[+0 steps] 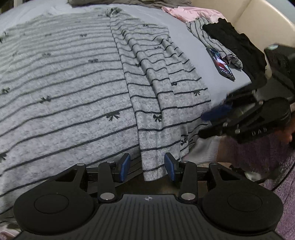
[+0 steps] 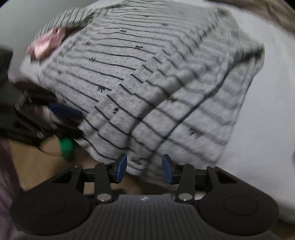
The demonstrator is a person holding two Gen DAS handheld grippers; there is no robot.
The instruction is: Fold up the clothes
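A grey top with thin dark stripes and small bows (image 1: 64, 77) lies spread on the bed. One sleeve (image 1: 153, 103) is folded over it and runs down to the near edge. My left gripper (image 1: 147, 164) is open; the sleeve cuff (image 1: 154, 168) hangs between its blue pads, apart from the left pad. My right gripper (image 2: 144, 166) is also open, at the folded lower edge of the top (image 2: 140, 114), with fabric between its fingers but not squeezed. Each gripper shows blurred in the other's view: the right gripper (image 1: 210, 122) and the left gripper (image 2: 73, 121).
A phone (image 1: 221, 64) lies on the pale sheet (image 1: 184, 37) at the right. Behind it sit a black garment (image 1: 237, 48), a pink garment (image 1: 191, 13) and another striped piece (image 1: 208, 37). A cream headboard (image 1: 258, 18) bounds the right. A purple sleeve (image 1: 258, 153) and brown floor (image 2: 36, 166) are near.
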